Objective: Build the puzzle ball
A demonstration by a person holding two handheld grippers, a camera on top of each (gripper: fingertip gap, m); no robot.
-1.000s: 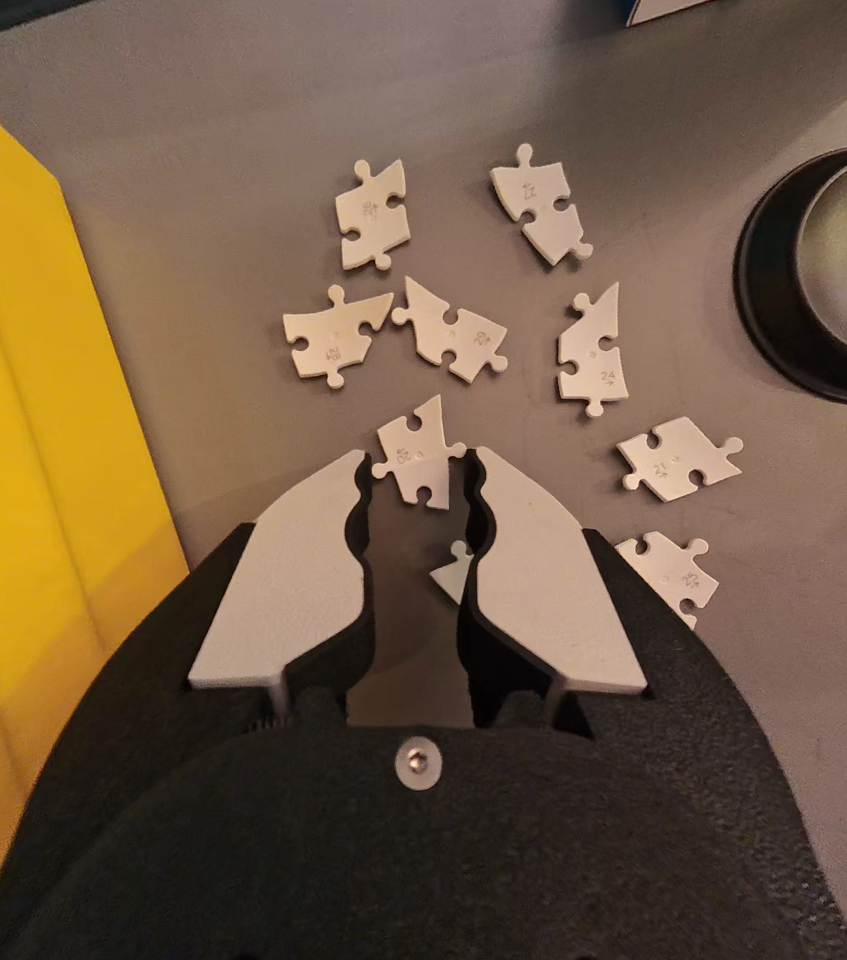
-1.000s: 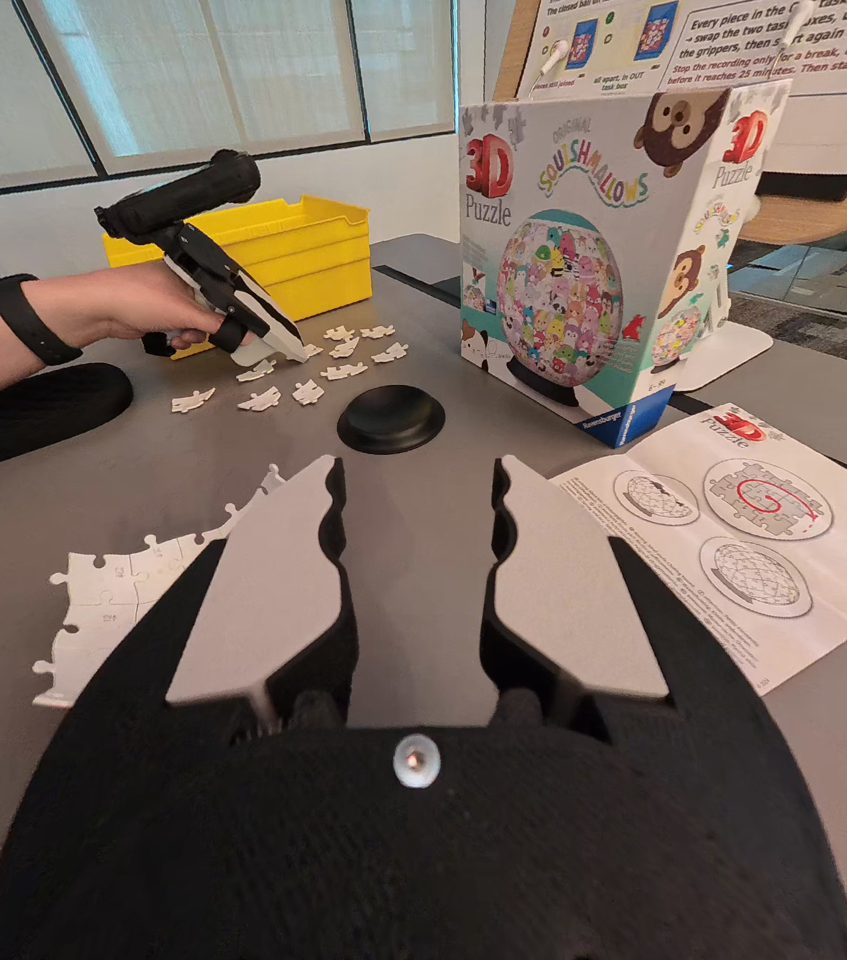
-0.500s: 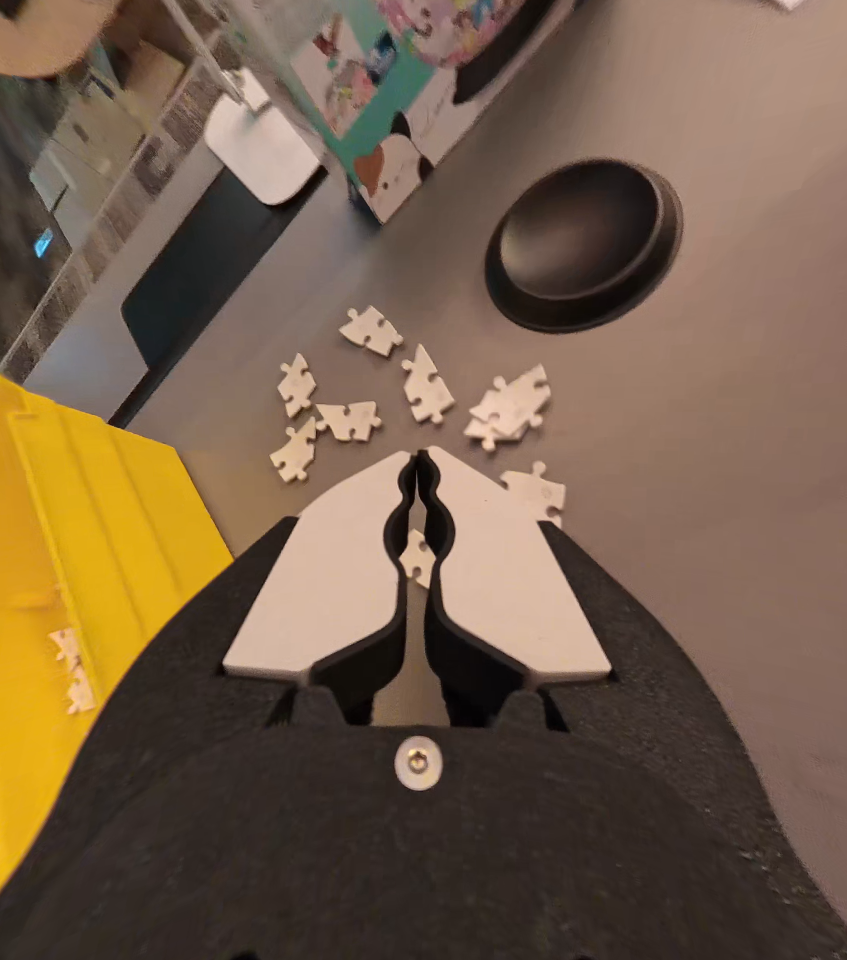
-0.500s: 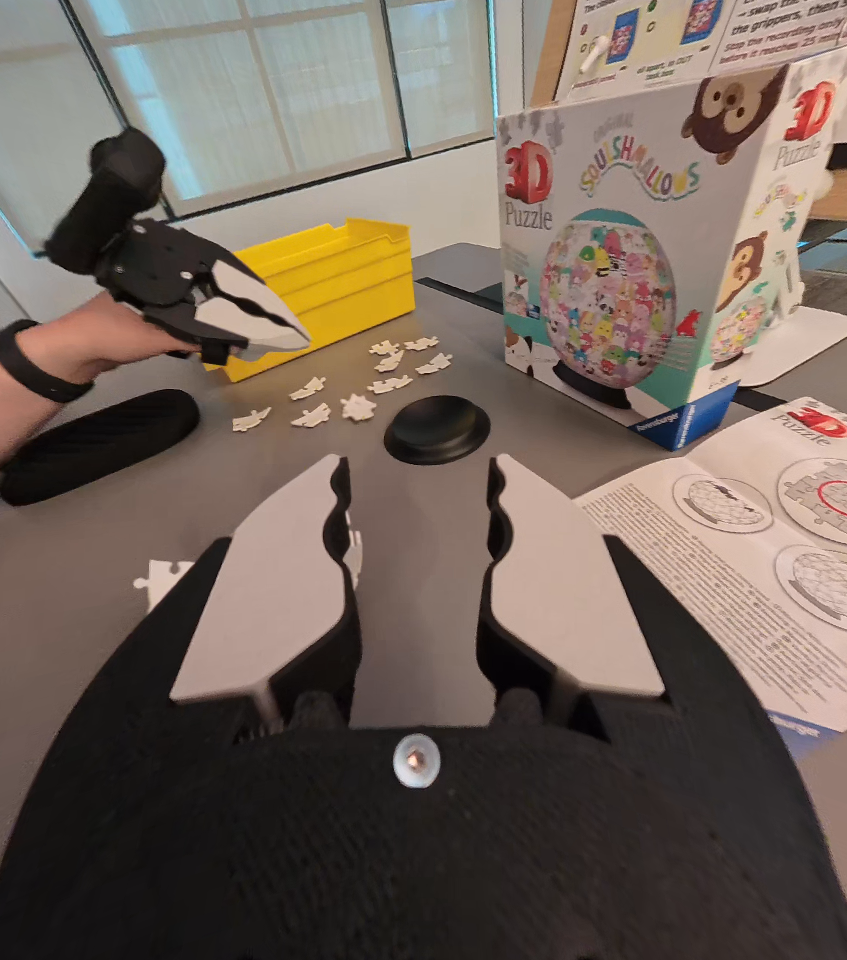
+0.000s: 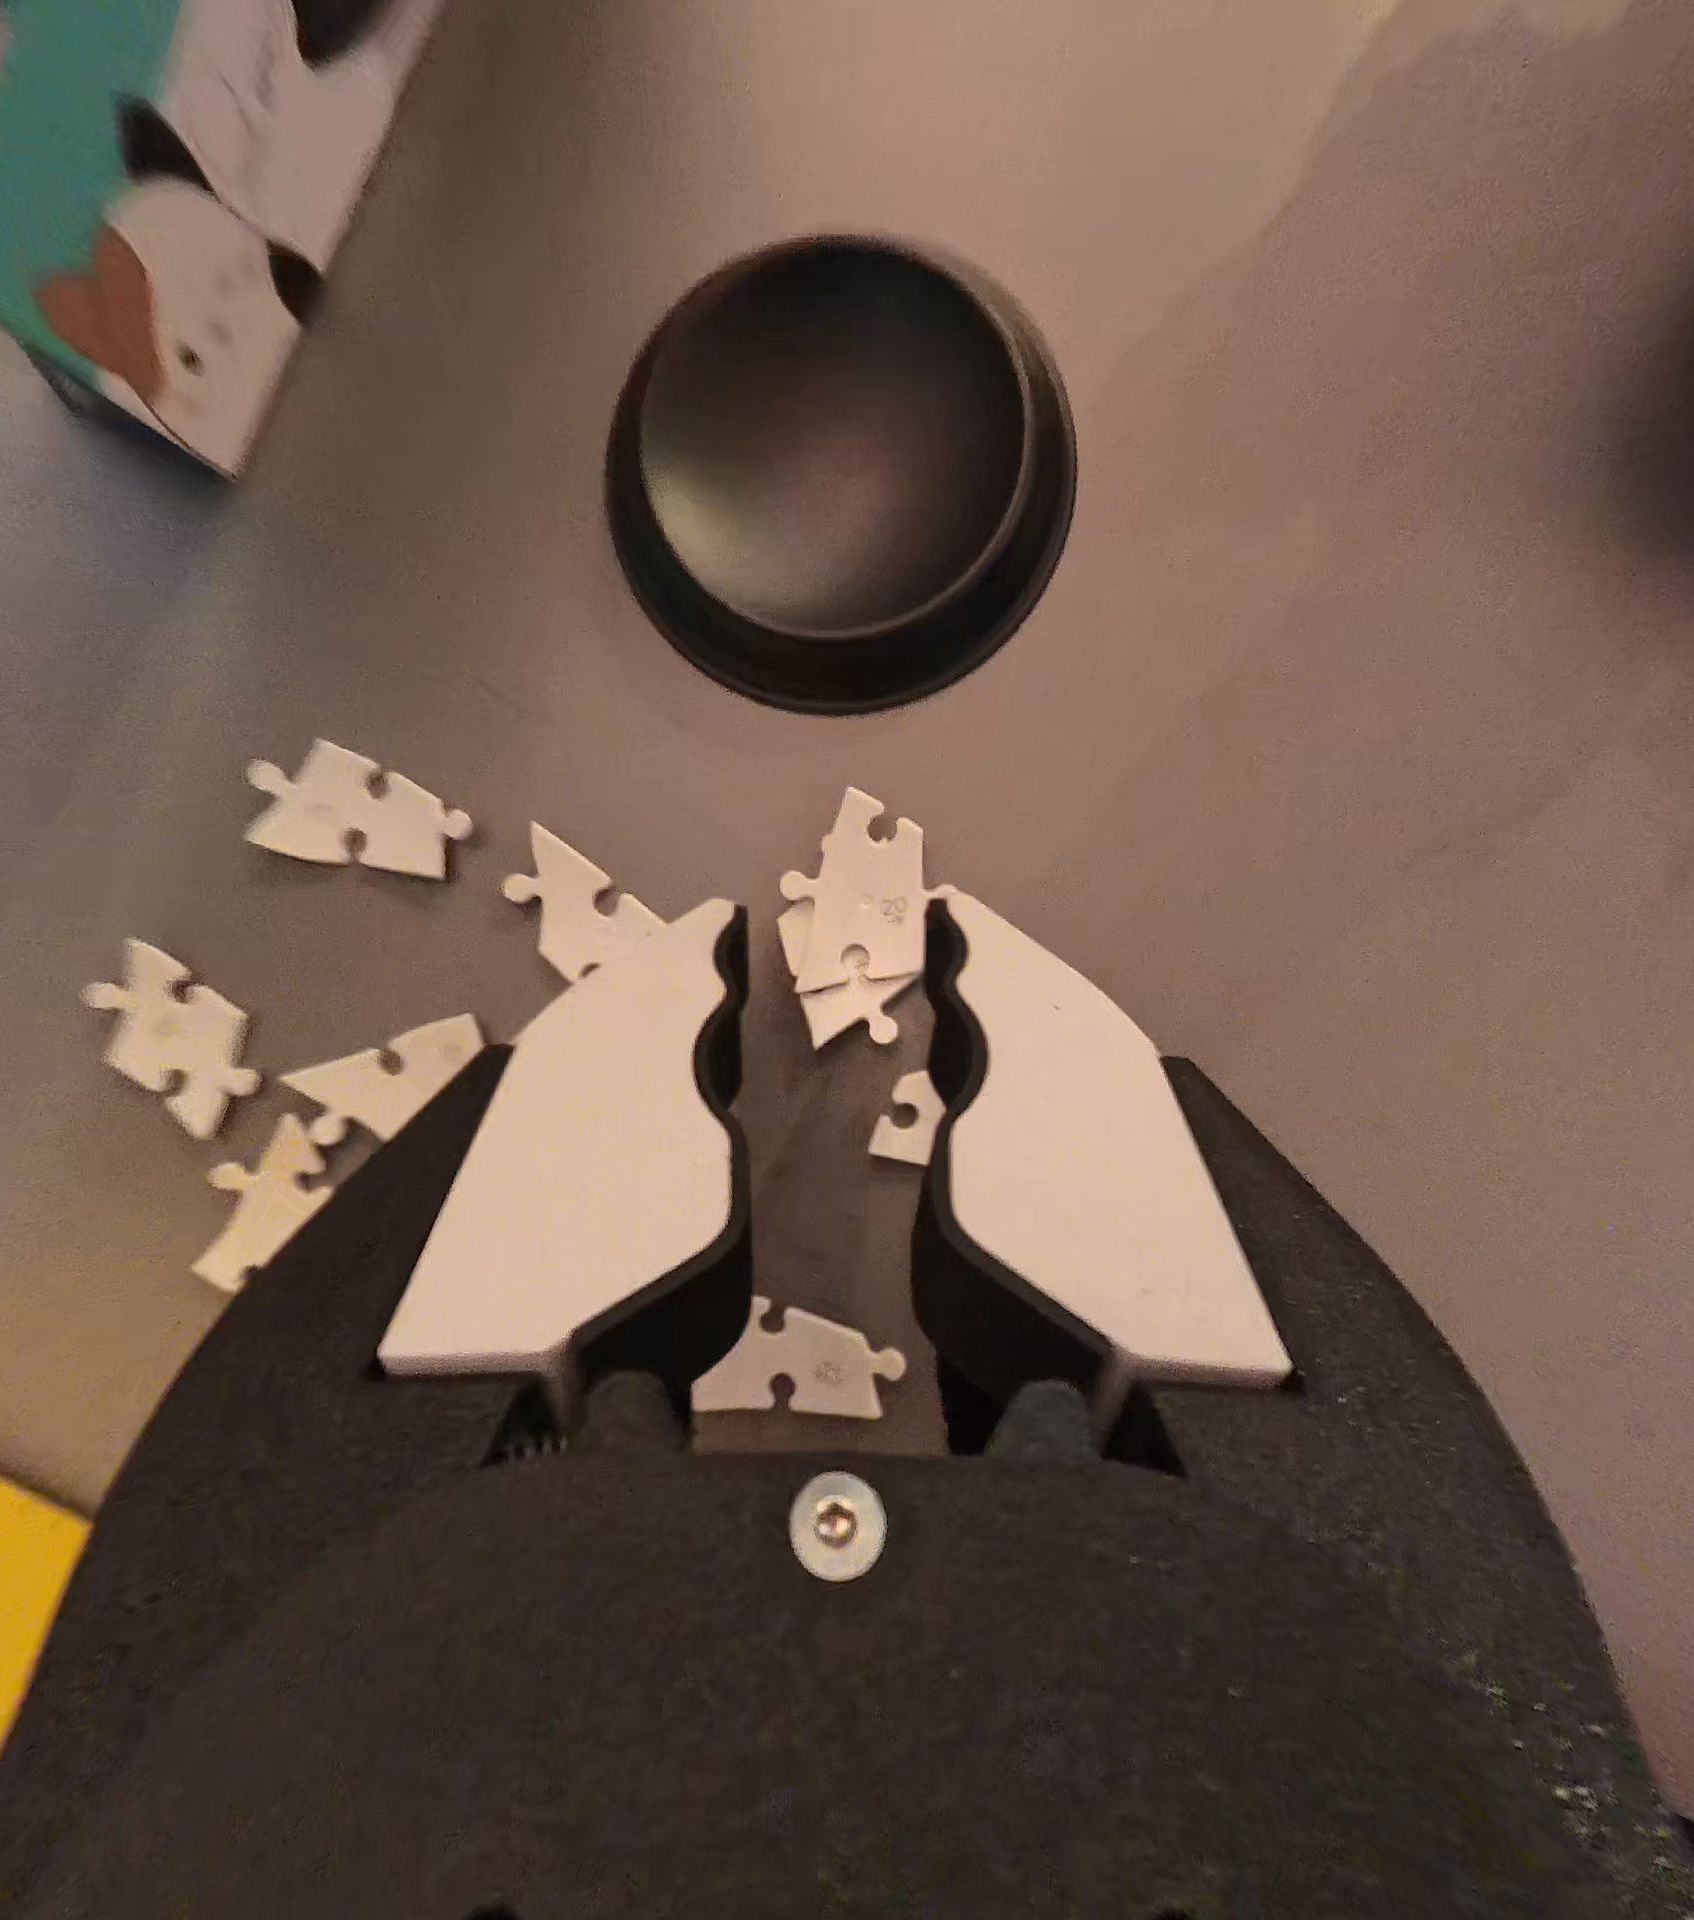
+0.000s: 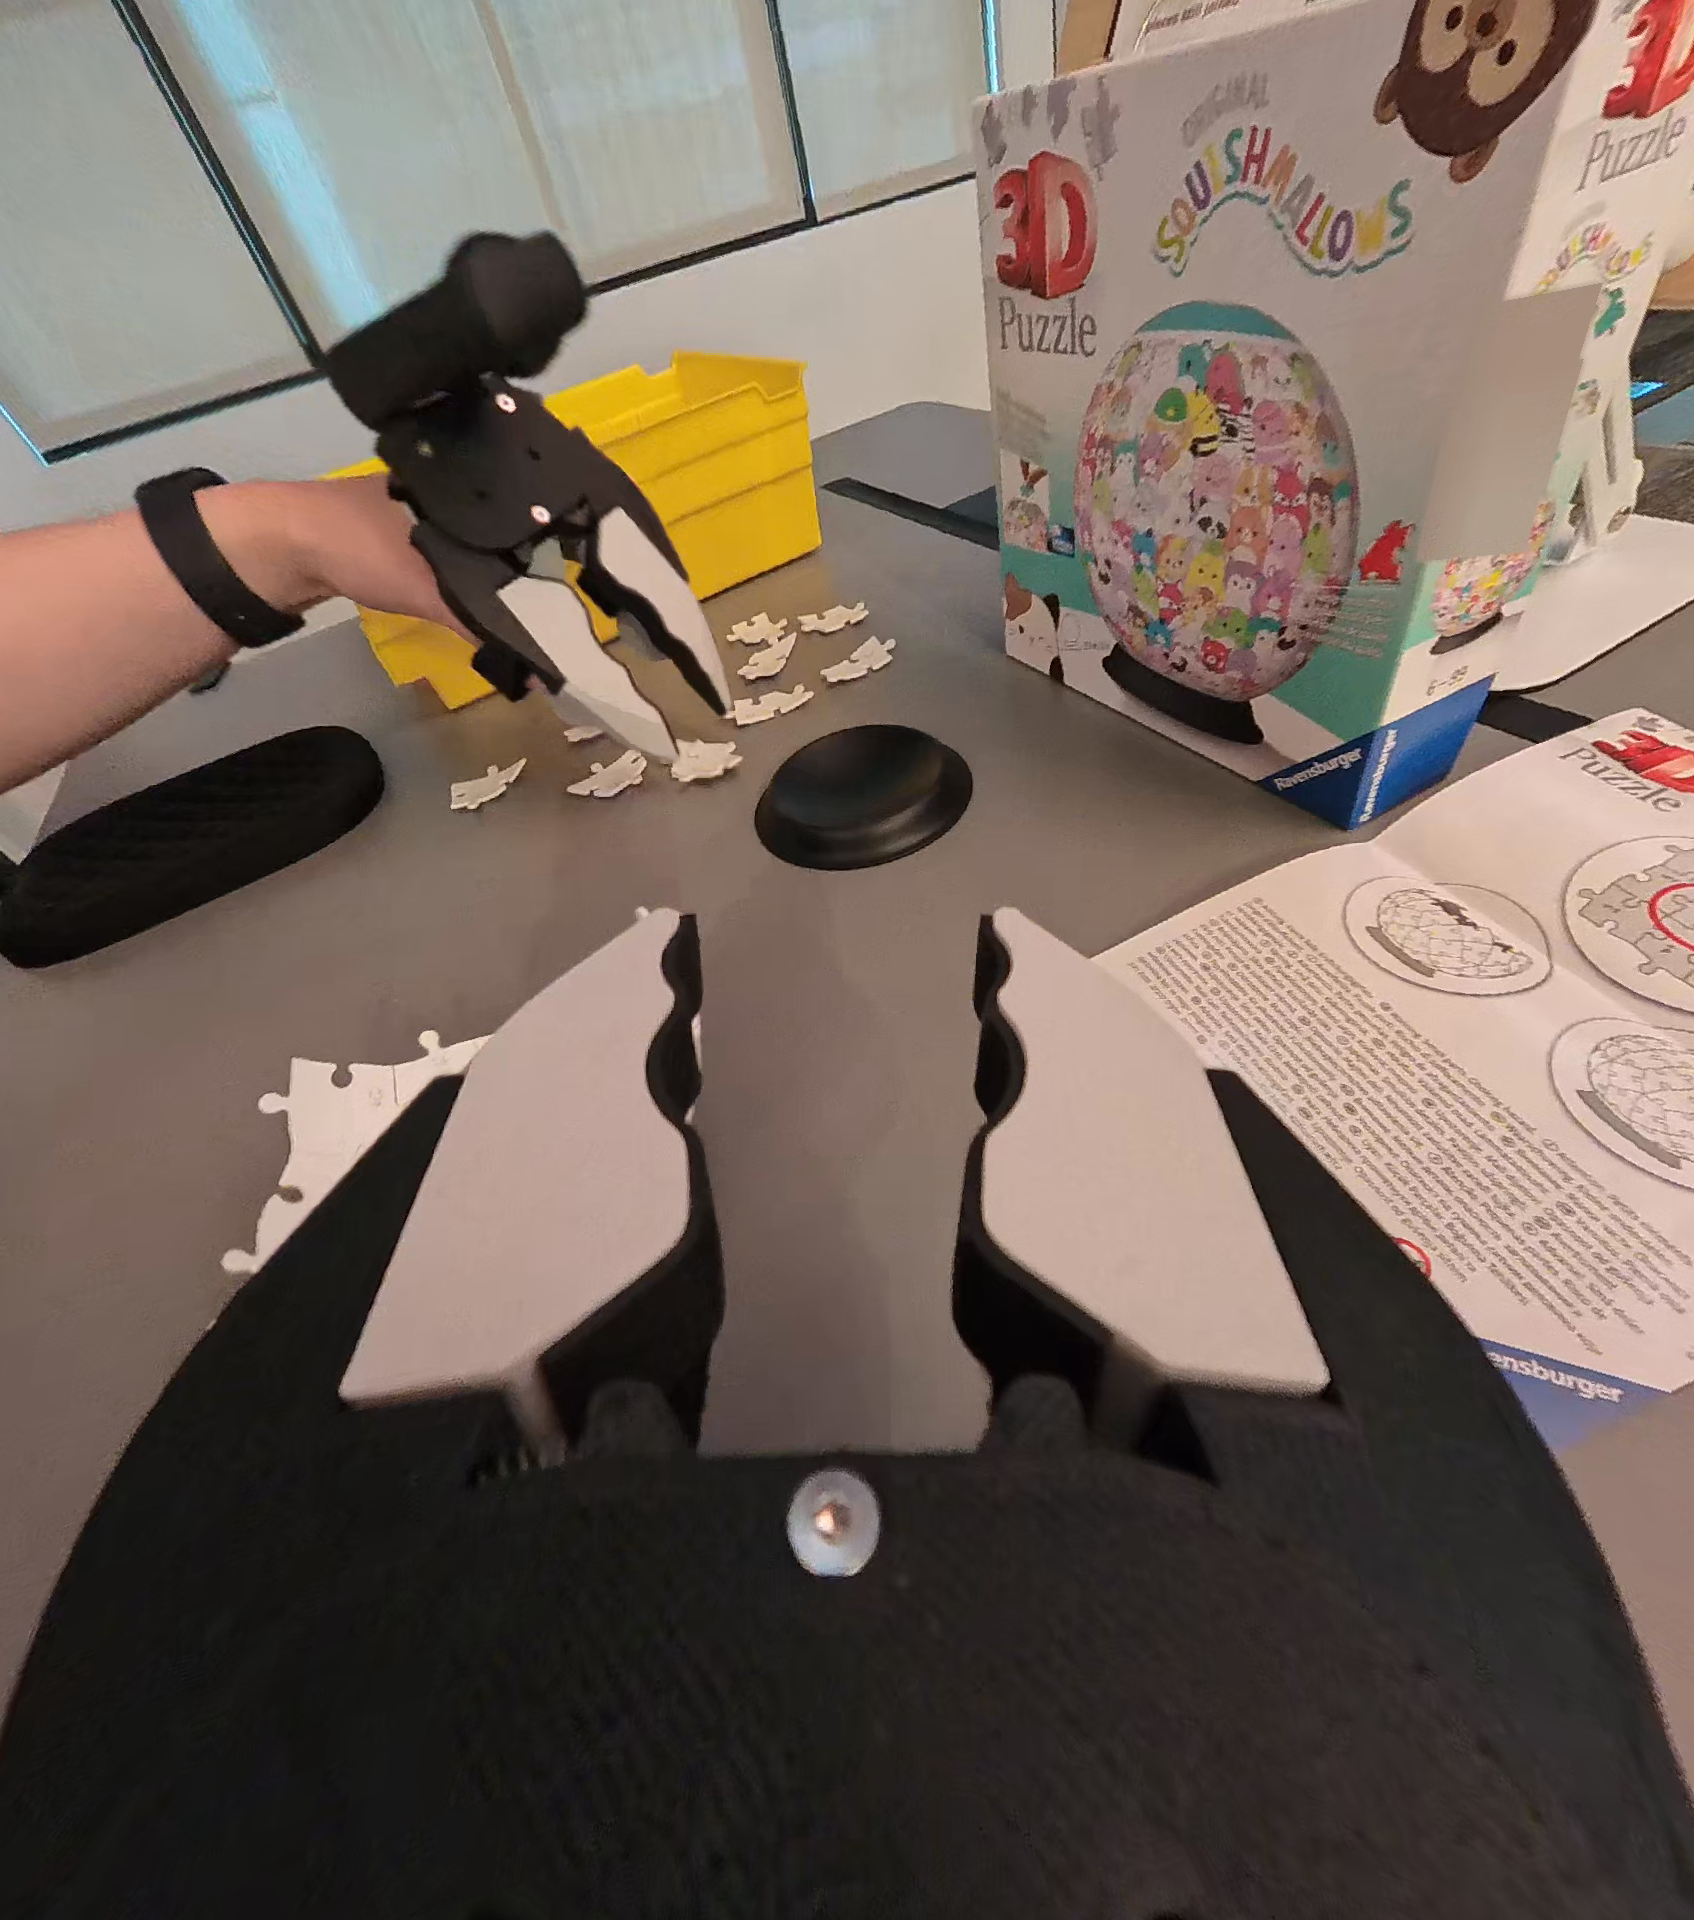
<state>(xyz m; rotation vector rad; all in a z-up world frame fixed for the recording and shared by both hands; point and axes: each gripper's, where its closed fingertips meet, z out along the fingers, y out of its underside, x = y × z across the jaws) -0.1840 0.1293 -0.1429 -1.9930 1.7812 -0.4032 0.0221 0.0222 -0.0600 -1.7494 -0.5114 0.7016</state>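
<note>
Several loose white puzzle pieces (image 5: 355, 810) lie face down on the grey table. My left gripper (image 5: 835, 914) is open, its tips low on either side of two stacked pieces (image 5: 869, 899); neither finger grips them. One more piece (image 5: 801, 1361) shows between the finger roots. The right wrist view shows the left gripper (image 6: 692, 727) tilted down just above the pieces (image 6: 708, 764). My right gripper (image 6: 838, 920) is open and empty over bare table. A joined white puzzle section (image 6: 355, 1101) lies flat at its left, partly hidden by the finger.
A black round stand (image 5: 838, 478) sits just beyond the pieces, also in the right wrist view (image 6: 864, 795). The puzzle box (image 6: 1238, 416) stands at back right, an instruction leaflet (image 6: 1497, 1039) lies right, yellow bins (image 6: 718, 457) behind the pieces, a black pad (image 6: 188, 831) left. The left gripper's tips are roughly 25 cm from the right gripper's.
The left gripper was open around one piece, then shut and lifted; now it is low again and open around the two stacked pieces. The right gripper stayed open and shifted slightly.
</note>
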